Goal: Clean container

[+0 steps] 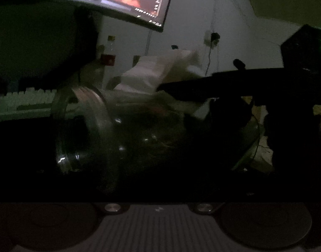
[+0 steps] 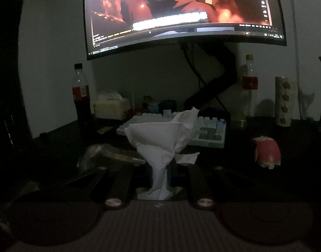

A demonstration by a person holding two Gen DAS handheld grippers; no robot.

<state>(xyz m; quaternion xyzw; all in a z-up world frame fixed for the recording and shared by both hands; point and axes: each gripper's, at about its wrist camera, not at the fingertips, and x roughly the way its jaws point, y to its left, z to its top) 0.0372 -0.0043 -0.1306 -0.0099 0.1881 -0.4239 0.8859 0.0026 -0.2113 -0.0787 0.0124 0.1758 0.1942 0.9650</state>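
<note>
Your right gripper (image 2: 160,176) jaws pinch the crumpled white tissue (image 2: 162,138), just above the clear glass jar (image 1: 118,130); can't tell whether your left jaws grip that jar.

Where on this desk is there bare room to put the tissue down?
Free: the dark desk between the keyboard and the red object. Crowded: the back left, with cola bottle and tissue box.
</note>
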